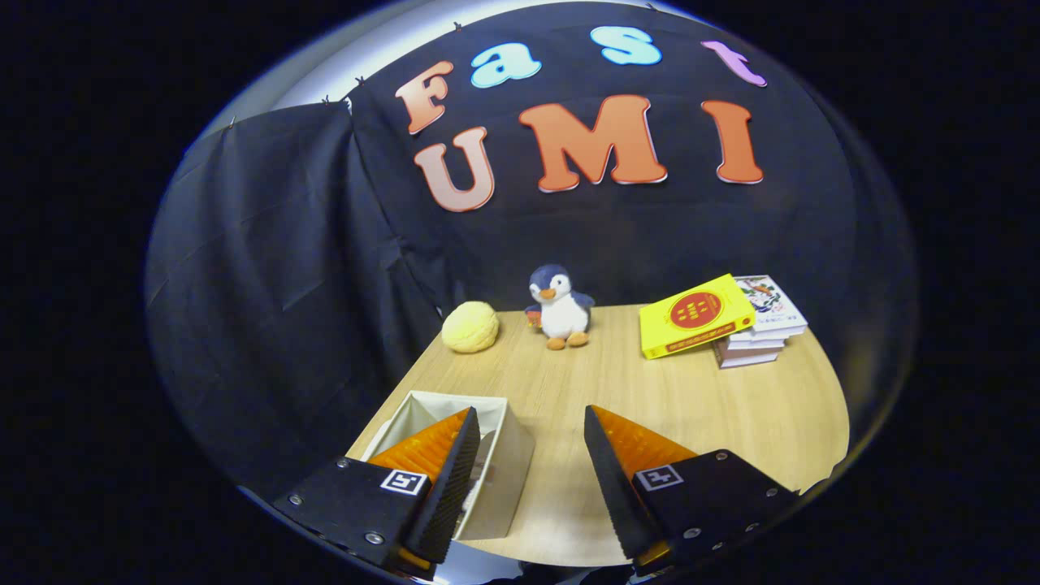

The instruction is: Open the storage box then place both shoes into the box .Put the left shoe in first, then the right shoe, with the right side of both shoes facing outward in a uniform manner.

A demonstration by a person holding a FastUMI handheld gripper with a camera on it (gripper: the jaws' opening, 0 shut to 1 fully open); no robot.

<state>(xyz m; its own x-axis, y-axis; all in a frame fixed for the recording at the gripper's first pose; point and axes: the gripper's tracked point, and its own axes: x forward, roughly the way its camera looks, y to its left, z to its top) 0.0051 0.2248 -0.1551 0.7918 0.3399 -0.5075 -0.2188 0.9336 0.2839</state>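
Holding my tool (526, 479) wide apart over the near edge of the table (731, 406), I have nothing between the fingers, only bare wood. The box (496, 463) sits at the near left corner of the table, partly behind my left finger (443, 479); its top looks open, with pale inner walls showing, and I can make out no lid on it, so the opening step seems done, though I judge that from the visible rim alone. What lies inside is mostly hidden by the finger, so I cannot tell whether a shoe is already in there. Along the far edge stand a yellow ball (470, 327), a penguin (559, 307) just beside it, and toward the far right corner a stack of books (760, 329) with a yellow book (695, 315) leaning on it; none of these belong to the job. As far as I can judge, the work is at best at its first third: the box is ready, and the left shoe, then the right, each with its right side outward, may both be left to place.
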